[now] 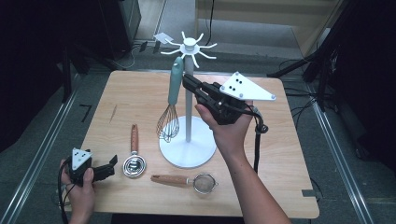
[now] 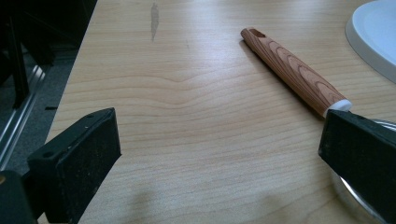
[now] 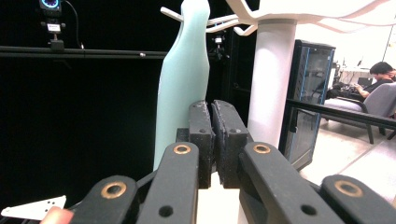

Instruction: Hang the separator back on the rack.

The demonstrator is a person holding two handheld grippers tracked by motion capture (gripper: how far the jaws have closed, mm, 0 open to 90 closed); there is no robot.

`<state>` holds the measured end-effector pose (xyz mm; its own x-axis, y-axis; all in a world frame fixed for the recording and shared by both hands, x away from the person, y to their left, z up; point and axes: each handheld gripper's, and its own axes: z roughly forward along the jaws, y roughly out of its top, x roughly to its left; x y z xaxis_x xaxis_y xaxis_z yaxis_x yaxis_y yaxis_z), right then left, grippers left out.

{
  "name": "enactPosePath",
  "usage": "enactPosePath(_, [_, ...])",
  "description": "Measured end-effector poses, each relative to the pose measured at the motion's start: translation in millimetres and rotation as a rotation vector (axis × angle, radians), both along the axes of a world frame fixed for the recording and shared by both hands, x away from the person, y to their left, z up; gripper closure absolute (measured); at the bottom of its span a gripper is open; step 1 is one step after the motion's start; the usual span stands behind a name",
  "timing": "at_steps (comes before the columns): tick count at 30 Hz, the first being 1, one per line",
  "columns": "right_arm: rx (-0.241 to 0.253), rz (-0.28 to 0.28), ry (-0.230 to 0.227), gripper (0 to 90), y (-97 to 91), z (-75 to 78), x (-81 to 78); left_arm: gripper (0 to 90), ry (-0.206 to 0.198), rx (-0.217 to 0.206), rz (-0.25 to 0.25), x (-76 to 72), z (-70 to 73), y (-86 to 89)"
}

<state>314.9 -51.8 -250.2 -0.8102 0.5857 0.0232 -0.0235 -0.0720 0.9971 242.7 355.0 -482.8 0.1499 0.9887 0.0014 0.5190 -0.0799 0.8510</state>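
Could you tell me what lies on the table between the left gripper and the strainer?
In the high view, the wooden-handled scoop lies between the left gripper and the strainer.

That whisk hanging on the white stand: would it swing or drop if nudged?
The whisk hangs from one hook of the stand, so it would probably swing freely. Its wire loops look springy and light. The smooth mint handle may slip in the shut right gripper beside it.

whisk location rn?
High view: the whisk hangs from a hook of the white stand at table centre, left of the pole, with the shut right gripper beside its teal handle.
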Motion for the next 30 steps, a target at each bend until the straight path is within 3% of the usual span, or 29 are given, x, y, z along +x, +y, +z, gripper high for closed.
enactPosePath(14, [-0.011, 0.006, -0.004, 87.6, 9.0, 1.0, -0.1, 0.0, 0.0, 0.001, -0.001, -0.1, 0.1, 0.0])
enactPosePath(30, [-0.022, -0.017, 0.0, 86.8, -2.3, -4.0, 1.9, 0.0, 0.001, 0.006, -0.002, -0.1, 0.1, -0.3])
